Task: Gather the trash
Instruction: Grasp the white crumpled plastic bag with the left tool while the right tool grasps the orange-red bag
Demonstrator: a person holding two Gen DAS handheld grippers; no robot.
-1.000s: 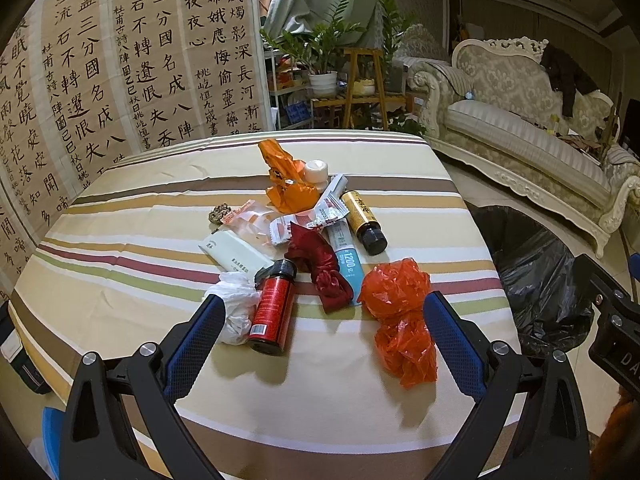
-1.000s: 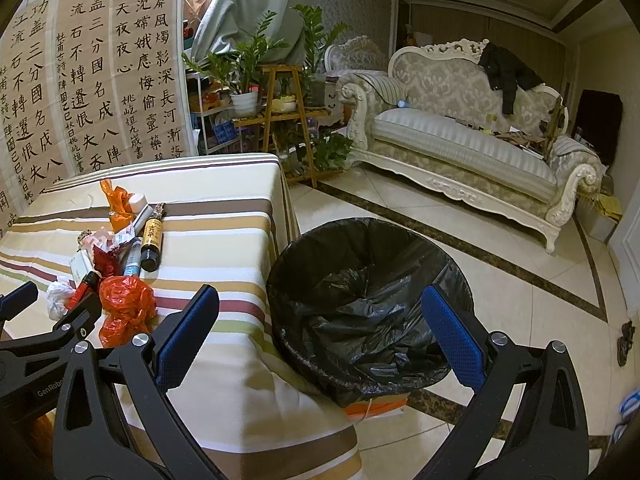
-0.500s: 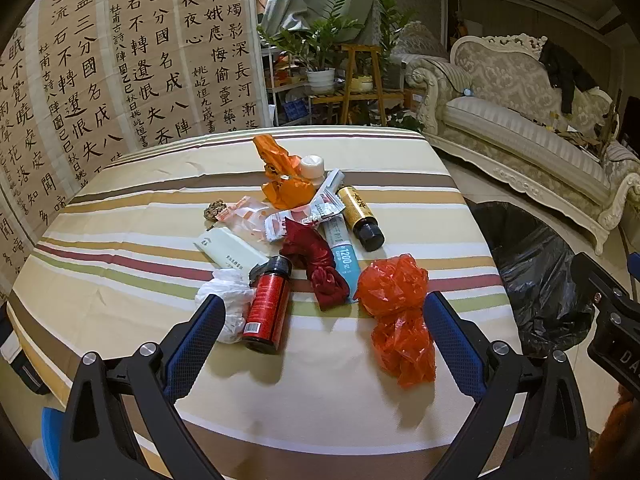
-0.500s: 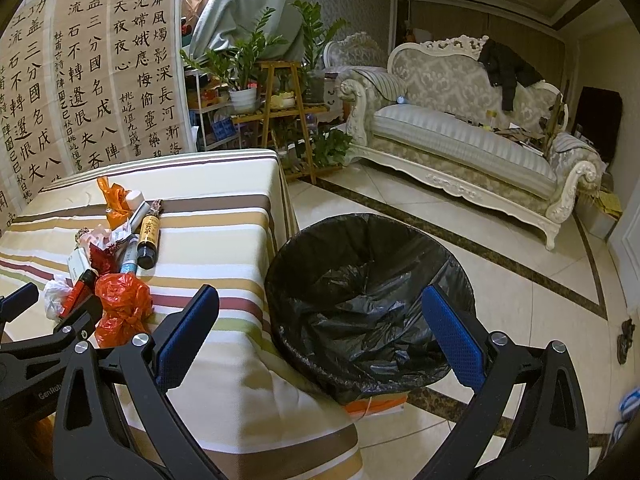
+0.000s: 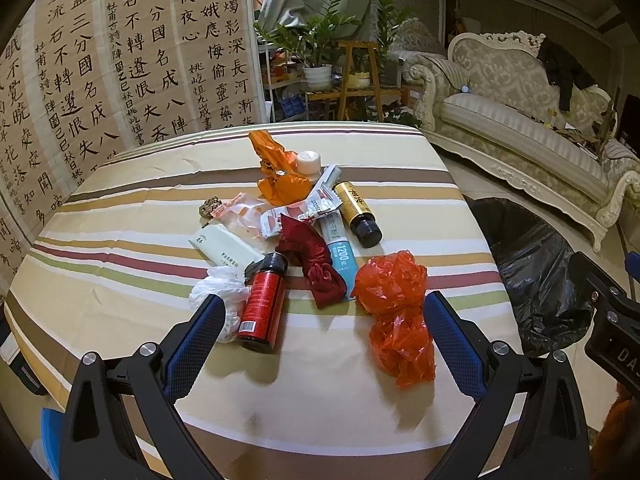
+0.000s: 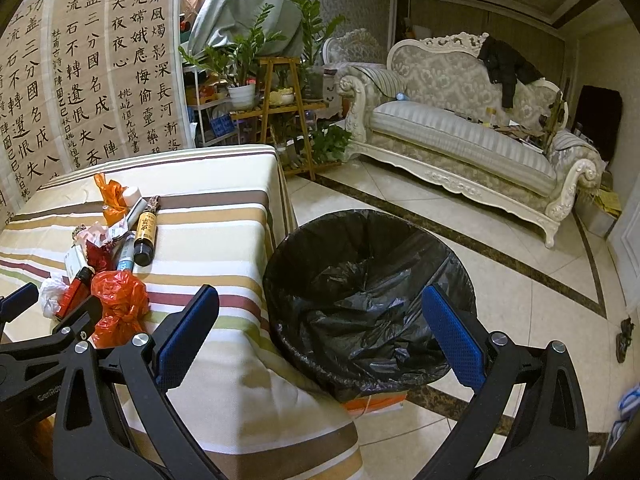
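Note:
A heap of trash lies mid-table on the striped cloth (image 5: 132, 248): a red bottle (image 5: 262, 302), a crumpled red plastic bag (image 5: 394, 304), a dark red wrapper (image 5: 314, 260), a white tissue wad (image 5: 218, 288), a gold bottle (image 5: 356, 210), an orange bag (image 5: 278, 172). My left gripper (image 5: 320, 336) hovers open just short of the red bottle and red bag, nothing between its fingers. My right gripper (image 6: 318, 334) is open above the near rim of a black-lined bin (image 6: 368, 296) standing beside the table.
A white box (image 5: 224, 248), a blue tube (image 5: 340, 252) and a small white jar (image 5: 308, 162) also lie in the heap. A cream sofa (image 6: 460, 132) and a plant stand (image 6: 284, 108) stand beyond the bin; a calligraphy screen (image 5: 120, 60) is behind the table.
The left gripper has drifted slightly nearer the heap, so the trash sits a little lower in its view. The right gripper barely moved. Both stayed open.

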